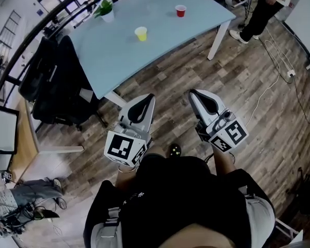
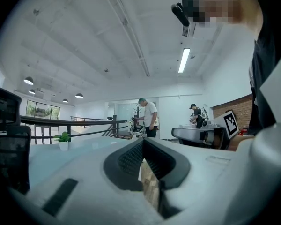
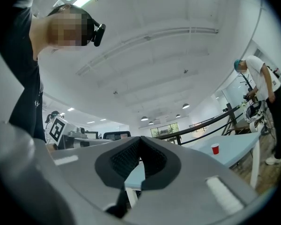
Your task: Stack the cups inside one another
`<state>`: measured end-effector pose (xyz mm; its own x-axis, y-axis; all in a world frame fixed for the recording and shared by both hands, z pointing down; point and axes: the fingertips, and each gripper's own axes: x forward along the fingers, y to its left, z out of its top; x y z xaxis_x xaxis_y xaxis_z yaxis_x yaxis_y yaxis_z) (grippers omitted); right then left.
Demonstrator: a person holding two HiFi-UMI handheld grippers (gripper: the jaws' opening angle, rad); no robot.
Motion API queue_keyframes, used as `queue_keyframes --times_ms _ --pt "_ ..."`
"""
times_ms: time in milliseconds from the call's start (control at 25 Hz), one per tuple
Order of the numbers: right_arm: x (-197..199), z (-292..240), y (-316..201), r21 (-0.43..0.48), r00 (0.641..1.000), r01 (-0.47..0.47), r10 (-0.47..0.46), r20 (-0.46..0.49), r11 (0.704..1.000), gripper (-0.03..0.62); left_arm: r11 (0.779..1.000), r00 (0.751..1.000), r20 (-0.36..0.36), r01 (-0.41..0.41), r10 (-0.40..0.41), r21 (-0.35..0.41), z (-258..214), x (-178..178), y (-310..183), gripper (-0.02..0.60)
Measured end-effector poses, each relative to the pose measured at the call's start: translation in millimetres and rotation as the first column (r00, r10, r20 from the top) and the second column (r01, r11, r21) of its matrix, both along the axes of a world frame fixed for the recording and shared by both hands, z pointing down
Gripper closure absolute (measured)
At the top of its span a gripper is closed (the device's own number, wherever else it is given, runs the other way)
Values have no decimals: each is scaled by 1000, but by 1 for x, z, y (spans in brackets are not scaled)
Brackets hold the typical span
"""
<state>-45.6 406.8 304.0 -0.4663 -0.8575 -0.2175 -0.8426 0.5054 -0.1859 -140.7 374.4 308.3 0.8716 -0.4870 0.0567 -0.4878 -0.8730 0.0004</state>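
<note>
A yellow cup [image 1: 141,33] stands upright near the middle of the light blue table [image 1: 119,56]. A red cup [image 1: 181,11] stands apart from it, farther back and to the right; it also shows small in the right gripper view [image 3: 215,148]. Both grippers hang over the wooden floor, short of the table's near edge and well away from the cups. My left gripper [image 1: 146,99] [image 2: 143,142] has its jaws together with nothing between them. My right gripper [image 1: 193,93] [image 3: 139,138] is shut and empty too.
A small plant in a white pot [image 1: 106,10] [image 2: 63,139] sits at the table's far left. A black office chair [image 1: 62,81] draped with dark clothing stands left of the table. White table legs [image 1: 218,39] reach the floor. A person [image 1: 263,6] stands at the back right, near a floor cable [image 1: 276,61].
</note>
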Motion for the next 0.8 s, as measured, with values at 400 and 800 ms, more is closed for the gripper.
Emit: queue_keyframes --times_ms 400,800 --pt "20 9 -2 -20 999 -45 45 24 999 592 999 1000 -7 -28 28 -24 9 15 -13 595" --pt "55 6 -44 -14 991 -133 132 -34 991 594 993 993 -32 -114 113 -12 10 53 -64 595"
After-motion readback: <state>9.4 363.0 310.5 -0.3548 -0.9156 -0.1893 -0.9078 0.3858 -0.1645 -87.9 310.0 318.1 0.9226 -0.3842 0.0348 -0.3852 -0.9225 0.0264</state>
